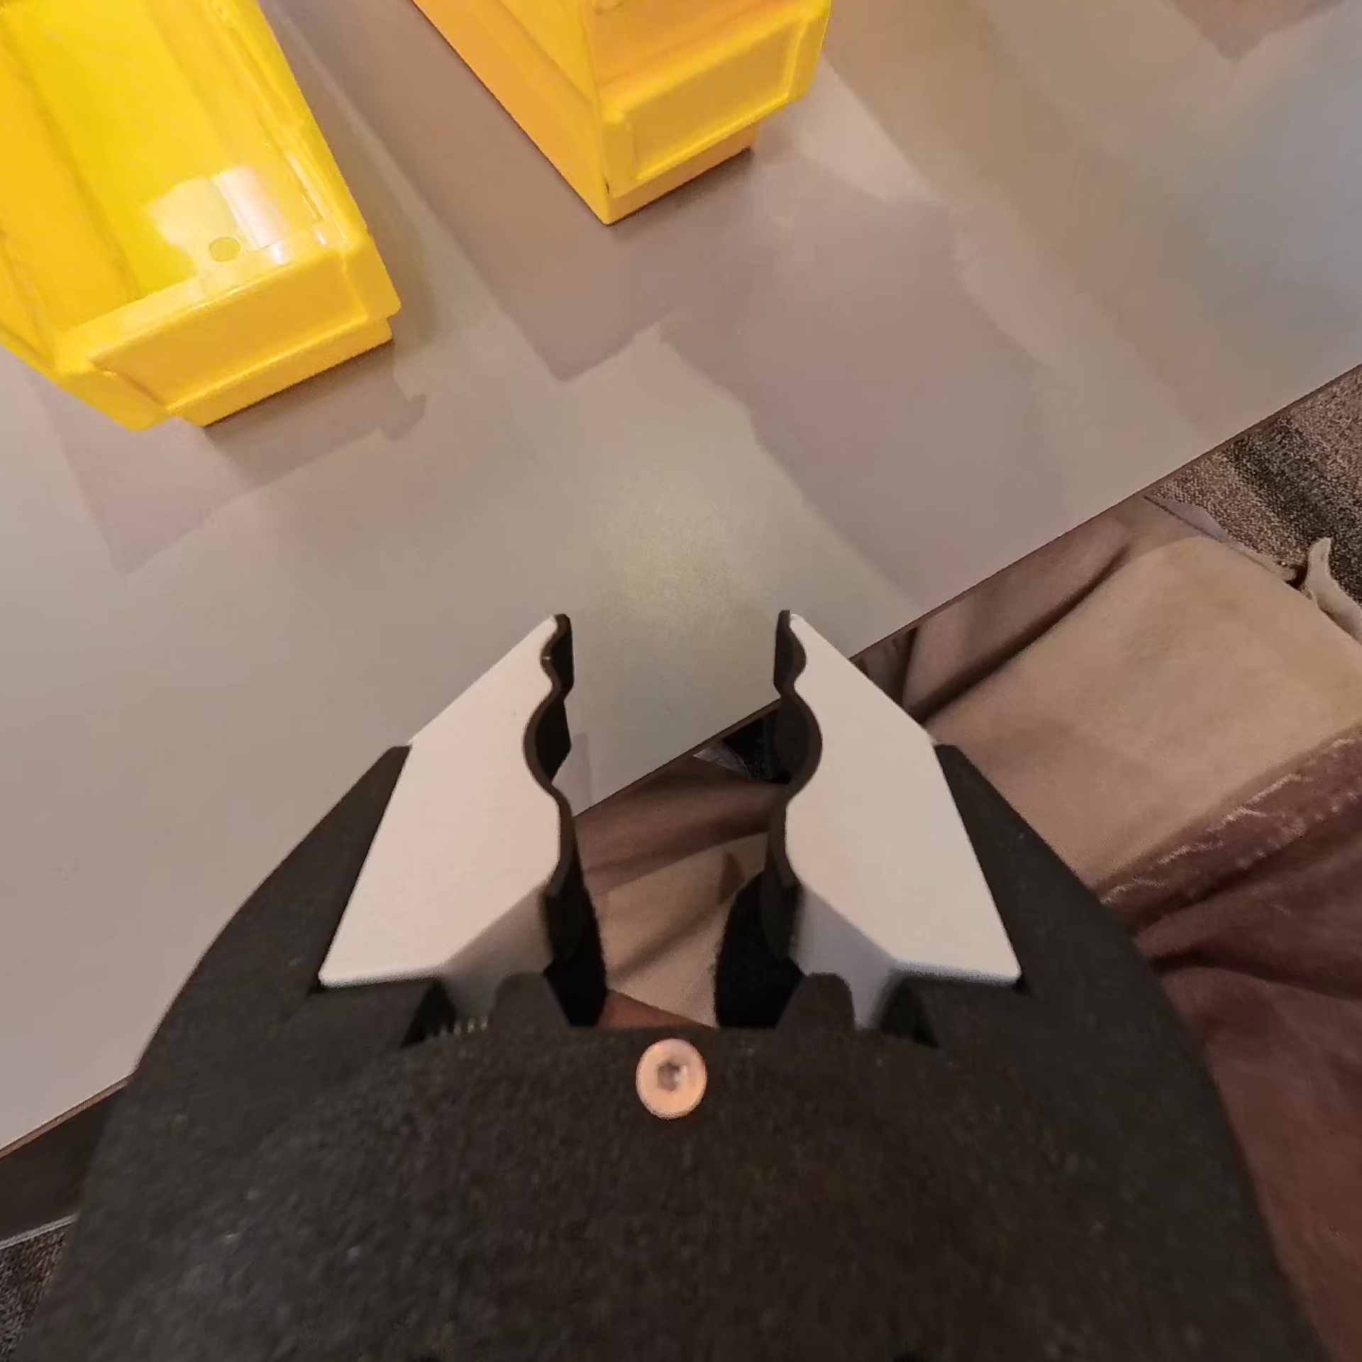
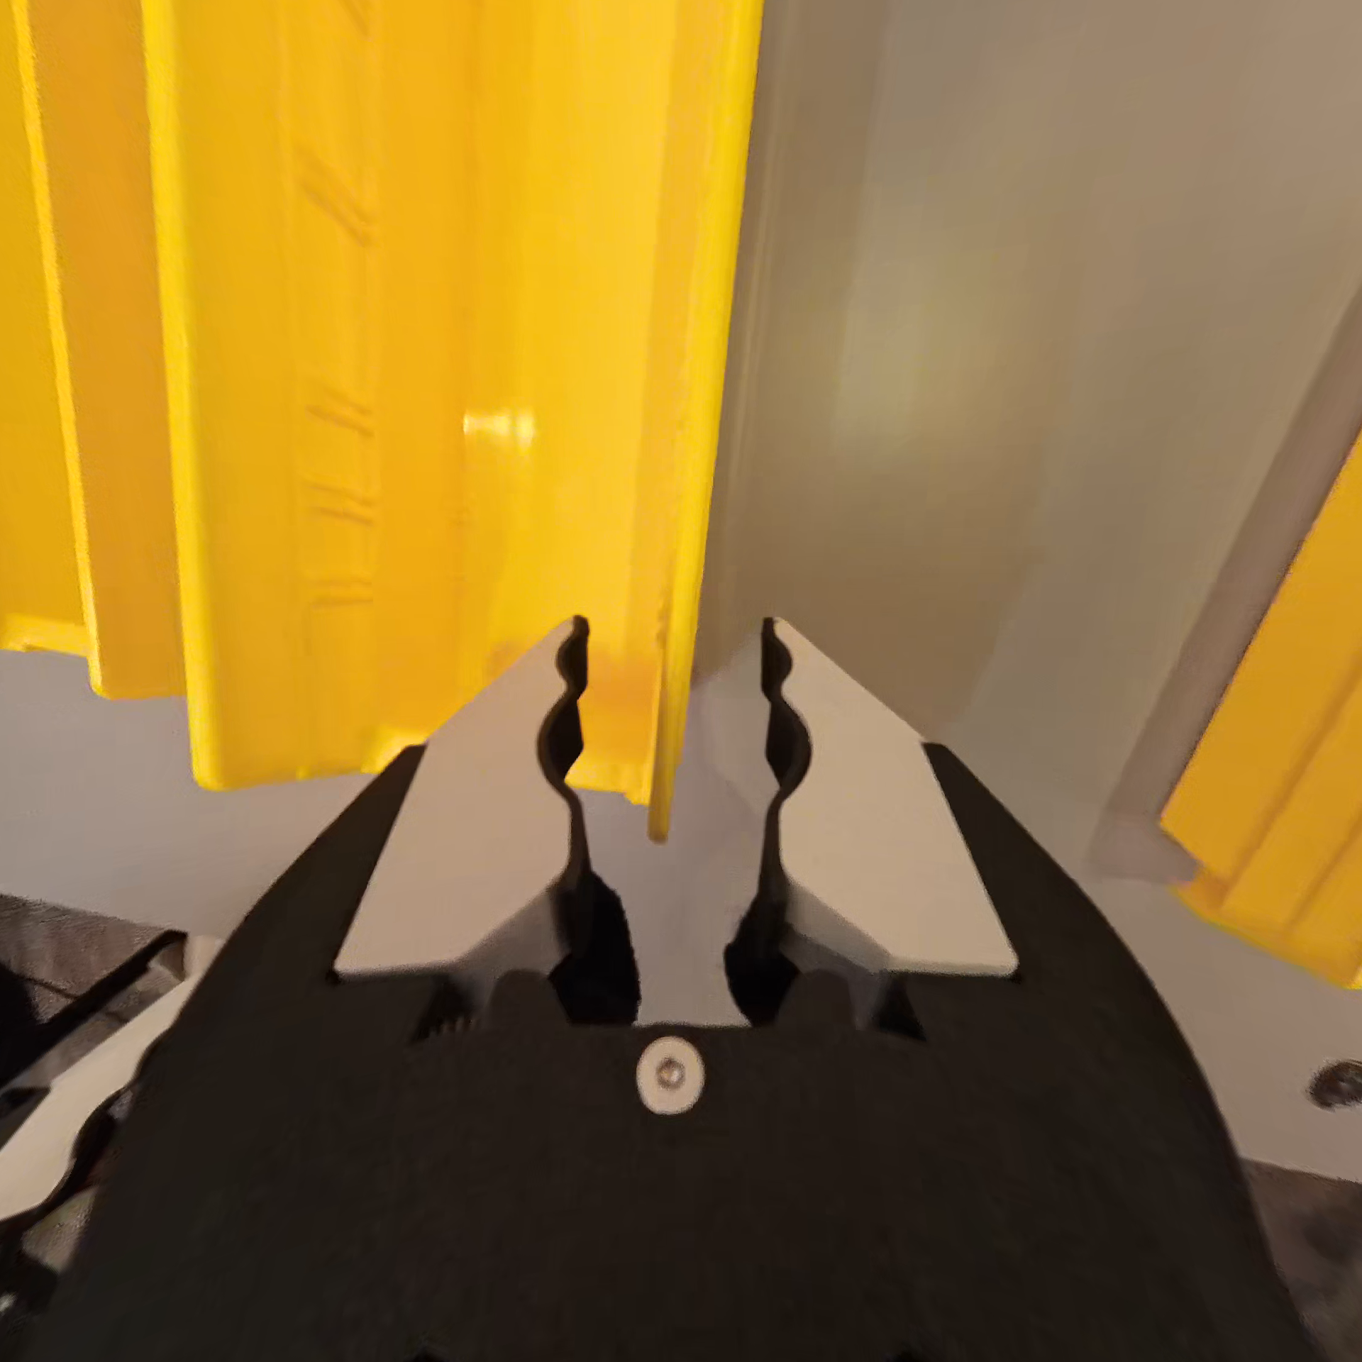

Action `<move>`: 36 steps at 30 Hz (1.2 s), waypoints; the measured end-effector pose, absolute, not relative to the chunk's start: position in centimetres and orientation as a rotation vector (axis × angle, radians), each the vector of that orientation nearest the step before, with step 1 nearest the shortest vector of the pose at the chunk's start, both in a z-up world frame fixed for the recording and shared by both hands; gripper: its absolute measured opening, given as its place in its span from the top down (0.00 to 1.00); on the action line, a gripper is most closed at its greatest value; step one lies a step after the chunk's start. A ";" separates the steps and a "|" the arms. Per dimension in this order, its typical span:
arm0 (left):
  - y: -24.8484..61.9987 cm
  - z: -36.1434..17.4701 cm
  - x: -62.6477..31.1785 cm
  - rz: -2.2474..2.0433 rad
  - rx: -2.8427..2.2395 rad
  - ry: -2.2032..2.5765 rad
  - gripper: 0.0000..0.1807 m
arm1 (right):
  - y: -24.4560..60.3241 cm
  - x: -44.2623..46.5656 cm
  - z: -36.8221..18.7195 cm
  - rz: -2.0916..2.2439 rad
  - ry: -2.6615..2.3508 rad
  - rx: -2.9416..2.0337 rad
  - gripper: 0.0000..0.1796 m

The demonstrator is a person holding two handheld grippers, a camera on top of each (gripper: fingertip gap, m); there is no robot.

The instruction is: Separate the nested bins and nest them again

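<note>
In the left wrist view, the left hand-held gripper (image 1: 671,626) fills the lower frame, jaws apart and empty, above the near edge of the grey counter (image 1: 516,479). Farther off, two yellow bins sit apart: one bin (image 1: 184,243) upper left, another bin (image 1: 648,96) top centre. In the right wrist view, the right hand-held gripper (image 2: 674,626) is apart, straddling a yellow bin wall (image 2: 674,722) without clamping it.
</note>
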State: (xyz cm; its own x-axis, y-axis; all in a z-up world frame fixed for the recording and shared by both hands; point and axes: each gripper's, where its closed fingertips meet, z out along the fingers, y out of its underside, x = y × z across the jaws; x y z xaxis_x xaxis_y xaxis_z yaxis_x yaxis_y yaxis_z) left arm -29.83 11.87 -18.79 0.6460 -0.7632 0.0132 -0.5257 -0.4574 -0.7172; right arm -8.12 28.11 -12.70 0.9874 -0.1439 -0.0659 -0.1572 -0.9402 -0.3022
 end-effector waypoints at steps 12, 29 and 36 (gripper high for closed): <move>12.1 -19.3 -30.0 -0.406 -2.173 1.022 0.71 | 38.6 -5.0 -12.4 -0.397 -0.028 -2.948 0.89; 12.2 -19.2 -30.1 -0.468 -2.199 0.992 0.72 | 40.9 -4.7 -9.5 0.124 0.331 -2.674 0.99; 12.3 -19.4 -30.2 -0.449 -2.201 1.000 0.72 | 41.3 -4.5 -11.0 0.092 0.340 -2.686 0.99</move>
